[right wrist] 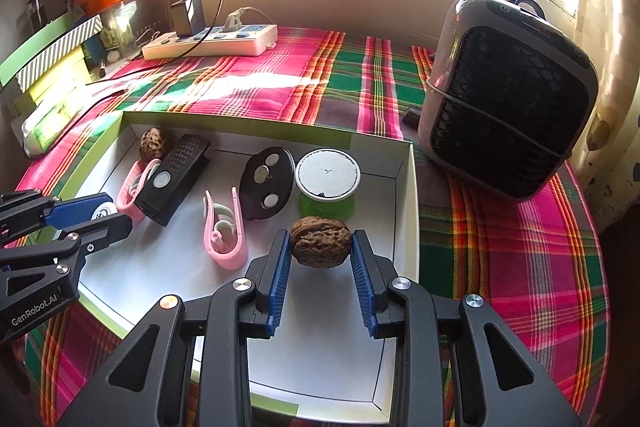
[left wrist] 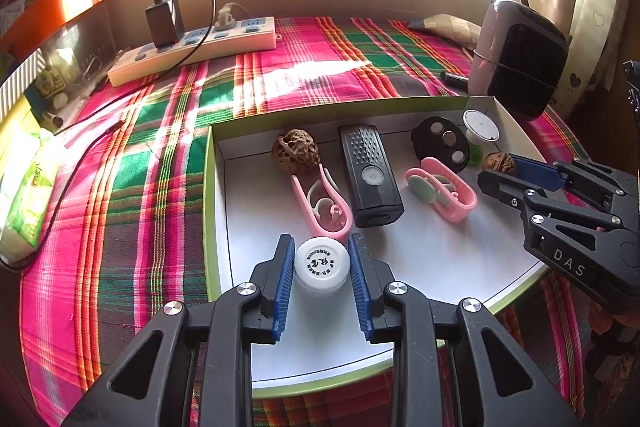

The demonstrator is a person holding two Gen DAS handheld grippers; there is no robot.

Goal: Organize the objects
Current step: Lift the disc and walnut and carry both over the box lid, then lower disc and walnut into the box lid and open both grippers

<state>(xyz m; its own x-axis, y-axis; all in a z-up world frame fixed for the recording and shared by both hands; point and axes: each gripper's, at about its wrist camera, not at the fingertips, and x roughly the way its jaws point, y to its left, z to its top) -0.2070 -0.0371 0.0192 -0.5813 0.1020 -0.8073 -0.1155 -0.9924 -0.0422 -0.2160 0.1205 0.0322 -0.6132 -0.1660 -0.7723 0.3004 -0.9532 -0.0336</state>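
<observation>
A shallow white box with a green rim [left wrist: 208,195] [right wrist: 406,211] lies on the plaid cloth. My left gripper [left wrist: 321,254] is shut on a white bottle cap [left wrist: 321,264] over the box's near left part. My right gripper [right wrist: 321,242] is shut on a brown walnut [right wrist: 321,241] near the box's right wall; in the left wrist view that walnut [left wrist: 498,163] sits at the right gripper [left wrist: 496,173]. The left gripper [right wrist: 108,215] shows at the left of the right wrist view. Inside lie another walnut [left wrist: 296,147], a black remote-like device [left wrist: 370,175], two pink clips [left wrist: 324,205] [left wrist: 442,193], a black oval piece [left wrist: 440,143] and a white-topped green lid [right wrist: 327,183].
A white power strip [left wrist: 192,51] with a black charger and cables lies at the back left. A small heater [right wrist: 508,107] stands right of the box. A tissue pack [left wrist: 24,195] lies at the left edge. Shelves with boxes stand at the far left.
</observation>
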